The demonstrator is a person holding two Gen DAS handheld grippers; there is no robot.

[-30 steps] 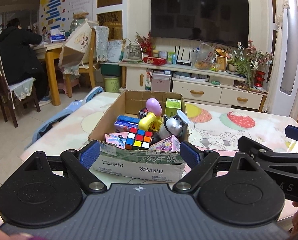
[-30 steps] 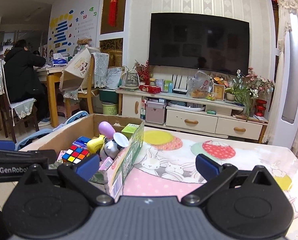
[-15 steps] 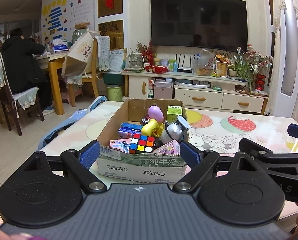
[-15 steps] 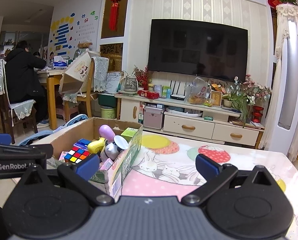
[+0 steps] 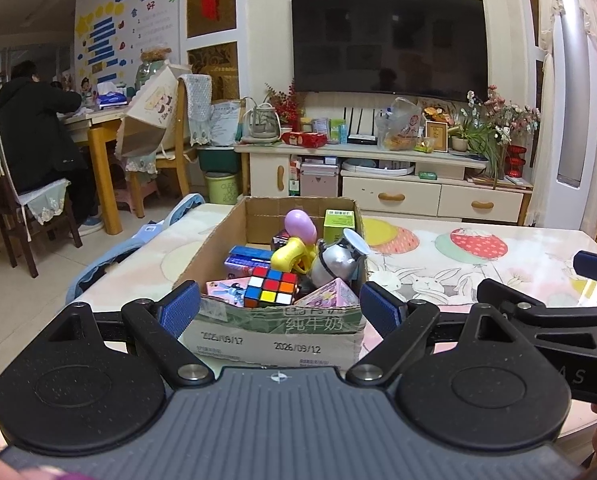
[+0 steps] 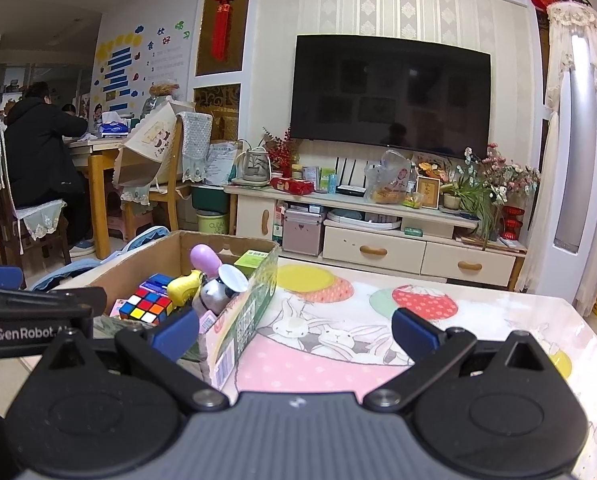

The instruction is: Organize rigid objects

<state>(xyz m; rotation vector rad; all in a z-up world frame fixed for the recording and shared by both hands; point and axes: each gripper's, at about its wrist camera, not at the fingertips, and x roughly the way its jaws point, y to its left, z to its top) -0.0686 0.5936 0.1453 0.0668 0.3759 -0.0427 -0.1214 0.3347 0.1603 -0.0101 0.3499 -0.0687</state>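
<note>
Many toys sit in the cardboard box (image 5: pixel 274 324) on the table (image 5: pixel 458 264) — puzzle cube (image 5: pixel 272 291) nearest; left gripper (image 5: pixel 279 312) and right gripper (image 6: pixel 294 334) jaws spread, empty — any reach should drop straight down over the box

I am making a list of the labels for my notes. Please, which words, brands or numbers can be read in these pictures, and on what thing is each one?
"纯牛奶" on the front of the cardboard box.
"2026/09/12" on the same front; beside it a date that looks like "2025/09/17".
"GenRobot.A", cut off, on the left gripper.
"A S", partly hidden, on the right gripper.
"食 饮 好" on the wall chart.
"CLEA", cut off, on the green bin.
Barcode labels and shelf packages: too small.
</note>
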